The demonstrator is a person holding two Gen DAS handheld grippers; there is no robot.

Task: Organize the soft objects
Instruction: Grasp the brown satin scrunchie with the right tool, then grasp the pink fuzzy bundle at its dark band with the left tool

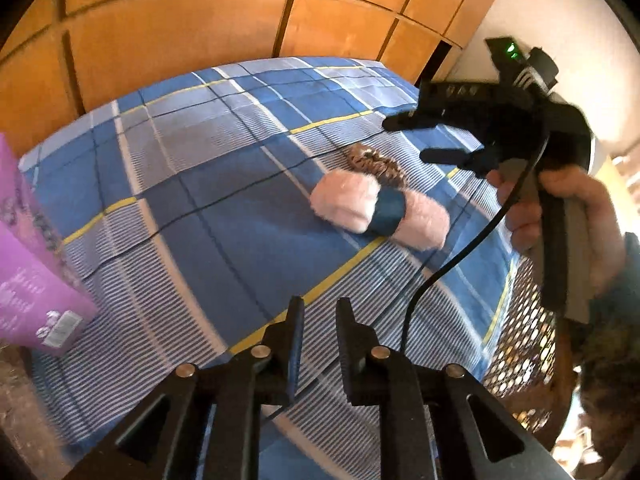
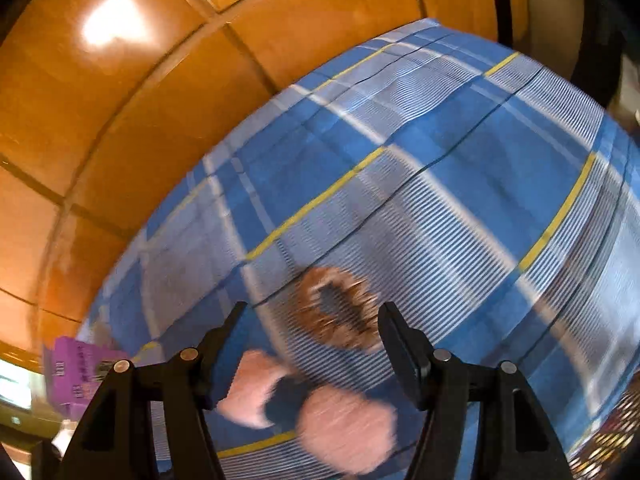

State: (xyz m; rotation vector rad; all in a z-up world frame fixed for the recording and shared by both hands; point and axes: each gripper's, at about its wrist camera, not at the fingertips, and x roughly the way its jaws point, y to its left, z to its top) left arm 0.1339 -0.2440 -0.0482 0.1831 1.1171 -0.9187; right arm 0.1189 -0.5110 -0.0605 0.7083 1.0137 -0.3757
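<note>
pink box (image 1: 36, 280) at 9 o'clock, bed edge | left gripper (image 1: 318, 312) jaws pinched in, holding nothing | fluffy pink-and-blue toy (image 1: 380, 212) on plaid bedspread (image 1: 192, 184), brown scrunchie (image 1: 374, 164) touching it at 12 o'clock | right gripper (image 1: 404, 140) at 2 o'clock, jaws apart, empty, hovering over scrunchie

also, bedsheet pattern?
Blue and white plaid with thin yellow lines, bedsheet; clearest in left wrist view.

Two grippers (image 1: 319, 316) (image 2: 312, 320), one pink fluffy toy (image 1: 344, 204), one brown scrunchie (image 1: 374, 162), one purple box (image 1: 36, 292)
</note>
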